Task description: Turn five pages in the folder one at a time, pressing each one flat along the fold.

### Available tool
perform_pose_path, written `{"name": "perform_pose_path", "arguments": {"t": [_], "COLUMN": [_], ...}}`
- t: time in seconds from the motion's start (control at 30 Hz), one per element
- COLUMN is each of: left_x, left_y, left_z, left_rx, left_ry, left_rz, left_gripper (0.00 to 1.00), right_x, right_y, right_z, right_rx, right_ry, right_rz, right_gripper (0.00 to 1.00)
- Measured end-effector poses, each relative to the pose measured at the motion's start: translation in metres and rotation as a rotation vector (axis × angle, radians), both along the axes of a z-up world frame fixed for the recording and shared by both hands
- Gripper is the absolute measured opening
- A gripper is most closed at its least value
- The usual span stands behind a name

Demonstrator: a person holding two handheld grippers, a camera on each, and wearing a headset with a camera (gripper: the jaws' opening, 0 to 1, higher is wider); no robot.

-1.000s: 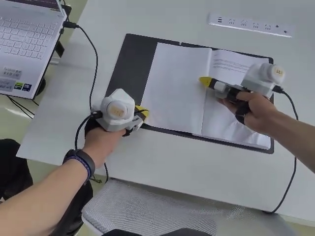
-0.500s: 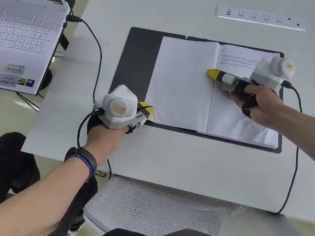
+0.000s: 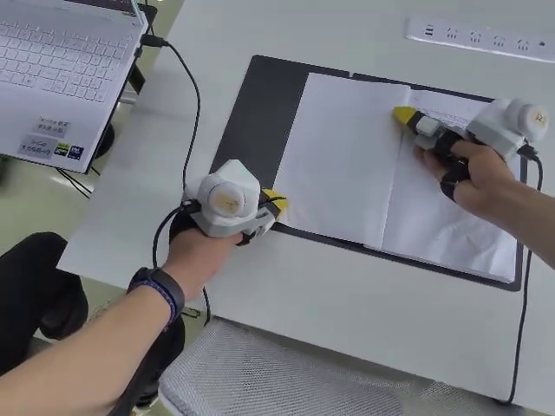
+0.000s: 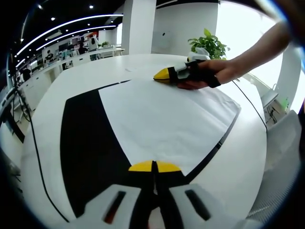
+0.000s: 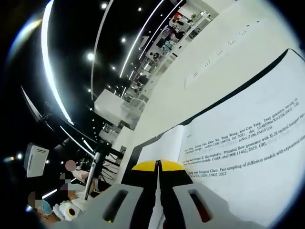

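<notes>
The jaws of the right gripper (image 3: 404,116) were closed, yellow tips meeting with nothing between them, and its own view had them set down at the fold (image 3: 392,191), near its far end, with lines of print running away to the right. The left gripper (image 3: 274,202) was closed as well, tips together and empty. They rested on the black cover of the folder (image 3: 251,113) at its near edge, just beside the near left corner of the turned page (image 3: 342,156), which I took as pinning the folder down rather than gripping anything. The folder lay open flat on the white table (image 3: 347,295). The turned page, blank side up, covered most of the left half, and the printed page (image 3: 451,225) lay on the right under the person's right hand. From the left gripper view I could see the right gripper (image 4: 164,75) lying low across the paper at the far side. I judged that at least one page had gone over and its pressing along the fold was under way. How many of the five were done I couldn't tell, since the stack's thickness on either side was not readable. A laptop (image 3: 61,52) sat off to the far left and a power strip (image 3: 481,36) beyond the folder, both well apart from the work.
</notes>
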State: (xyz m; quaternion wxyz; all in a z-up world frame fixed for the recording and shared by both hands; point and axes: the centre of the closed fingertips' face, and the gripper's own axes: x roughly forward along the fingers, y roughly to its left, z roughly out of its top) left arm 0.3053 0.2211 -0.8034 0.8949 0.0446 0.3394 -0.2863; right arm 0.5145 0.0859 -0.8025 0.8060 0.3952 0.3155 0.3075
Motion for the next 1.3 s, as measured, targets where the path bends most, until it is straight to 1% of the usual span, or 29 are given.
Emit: {"name": "perform_pose_path", "arguments": {"t": [0.07, 0.1, 0.13, 0.33, 0.37, 0.47, 0.63, 0.87, 1.03, 1.1, 1.2, 1.23, 1.27, 1.3], "left_x": [0.000, 0.000, 0.001, 0.002, 0.003, 0.005, 0.004, 0.002, 0.001, 0.000, 0.000, -0.001, -0.001, 0.000], "left_y": [0.000, 0.000, 0.000, 0.001, 0.002, 0.003, 0.003, 0.001, 0.001, 0.001, 0.000, 0.000, 0.000, 0.001], "left_z": [0.000, 0.000, -0.001, -0.002, -0.004, -0.009, -0.007, -0.003, -0.001, 0.000, 0.001, 0.002, 0.002, 0.000], "left_rx": [-0.004, -0.010, -0.019, -0.020, -0.019, -0.023, -0.024, -0.025, -0.037, -0.038, -0.040, -0.045, -0.048, -0.050], "left_ry": [0.000, 0.002, 0.003, 0.000, 0.000, 0.002, 0.001, 0.003, 0.002, 0.003, 0.004, 0.007, 0.007, 0.007], "left_rz": [0.003, 0.009, 0.018, 0.028, 0.028, 0.032, 0.038, 0.037, 0.047, 0.047, 0.048, 0.053, 0.056, 0.059], "left_gripper": [0.00, 0.00, 0.00, 0.00, 0.00, 0.00, 0.00, 0.00, 0.00, 0.00, 0.00, 0.00, 0.00, 0.00], "right_x": [0.008, 0.014, 0.014, 0.030, 0.032, 0.035, 0.036, 0.031, 0.021, 0.013, 0.000, -0.005, -0.012, -0.017], "right_y": [-0.002, -0.003, -0.003, -0.005, -0.005, -0.004, -0.003, -0.001, 0.001, 0.002, 0.004, 0.006, 0.008, 0.009], "right_z": [-0.003, -0.004, -0.003, -0.004, -0.004, -0.004, -0.004, 0.000, 0.000, 0.001, 0.002, 0.002, 0.001, 0.001], "right_rx": [0.015, 0.013, 0.012, 0.031, 0.029, 0.031, 0.034, 0.033, 0.024, 0.024, 0.008, -0.002, -0.021, -0.024], "right_ry": [0.019, 0.017, 0.016, 0.024, 0.022, 0.024, 0.025, 0.023, 0.017, 0.018, 0.008, 0.001, -0.019, -0.023], "right_rz": [-0.033, -0.047, -0.055, -0.115, -0.120, -0.131, -0.124, -0.120, -0.067, -0.046, -0.002, 0.020, 0.060, 0.076], "right_gripper": [0.00, 0.00, 0.00, 0.00, 0.00, 0.00, 0.00, 0.00, 0.00, 0.00, 0.00, 0.00, 0.00, 0.00]}}
